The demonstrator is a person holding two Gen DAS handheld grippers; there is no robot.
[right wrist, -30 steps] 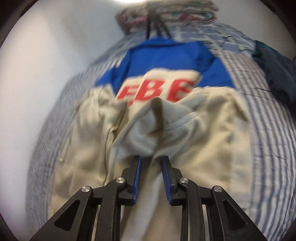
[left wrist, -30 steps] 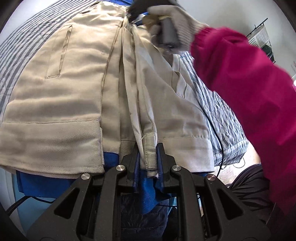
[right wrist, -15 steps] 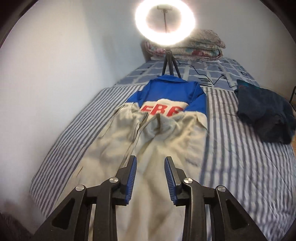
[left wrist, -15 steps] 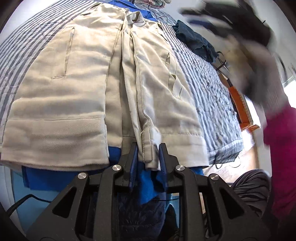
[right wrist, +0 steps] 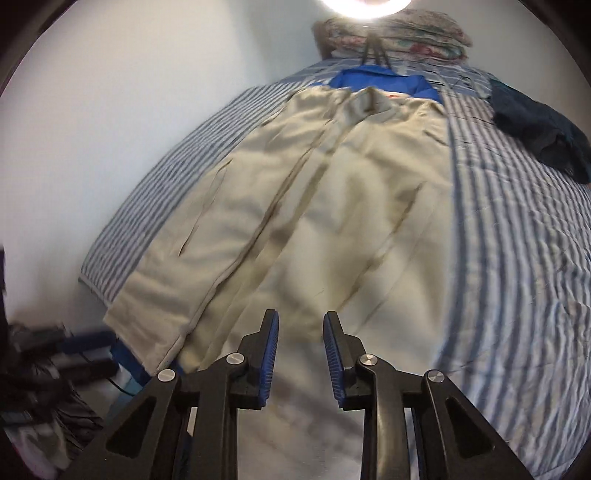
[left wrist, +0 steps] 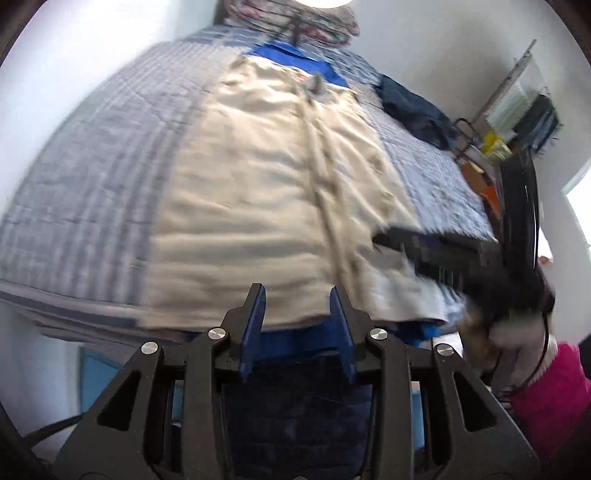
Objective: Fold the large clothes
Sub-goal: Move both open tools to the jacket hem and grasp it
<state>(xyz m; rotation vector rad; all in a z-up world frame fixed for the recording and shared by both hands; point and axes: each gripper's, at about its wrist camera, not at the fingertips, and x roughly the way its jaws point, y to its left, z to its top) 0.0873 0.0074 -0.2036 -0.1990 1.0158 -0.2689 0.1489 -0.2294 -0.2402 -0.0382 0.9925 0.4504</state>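
A large beige jacket (left wrist: 258, 206) lies spread flat, front up, on the striped bed; it also shows in the right wrist view (right wrist: 332, 206). A blue garment (right wrist: 384, 83) lies under it, showing at the collar end and below the hem. My left gripper (left wrist: 297, 299) is open and empty just off the jacket's hem at the bed's foot. My right gripper (right wrist: 300, 325) is open and empty above the jacket's lower part. The right gripper also shows blurred in the left wrist view (left wrist: 443, 251), by the jacket's right hem.
The striped bedspread (right wrist: 517, 221) surrounds the jacket. A dark blue garment (right wrist: 535, 125) lies at the bed's far right. Folded bedding (right wrist: 391, 33) and a ring light on a tripod stand at the head. A wall runs along the left side. Shelves (left wrist: 524, 107) stand right.
My left gripper has let go of the jacket's hem, opened and pulled back. My right gripper has come back from the collar end down toward the hem, still open.
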